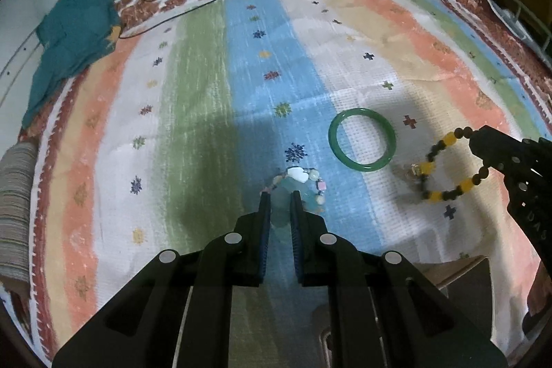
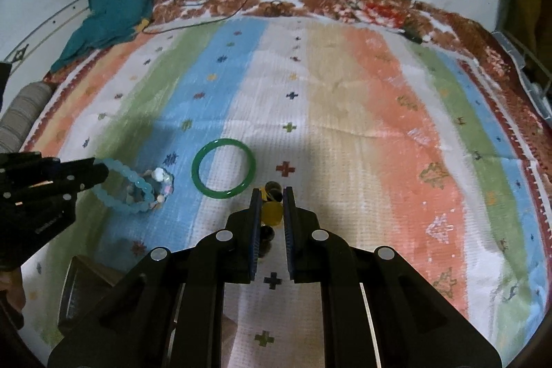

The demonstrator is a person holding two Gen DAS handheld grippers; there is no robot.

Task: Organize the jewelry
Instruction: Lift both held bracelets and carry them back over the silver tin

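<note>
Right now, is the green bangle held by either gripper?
No, the green bangle lies free on the striped cloth, between the left gripper and right gripper.

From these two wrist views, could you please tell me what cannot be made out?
- Left wrist view: most of the light blue bead bracelet is hidden behind the left tool.
- Right wrist view: the yellow-and-dark bead bracelet is mostly hidden by the right tool.
- Dark object at the cloth's near edge: cut off, unidentifiable.
</note>
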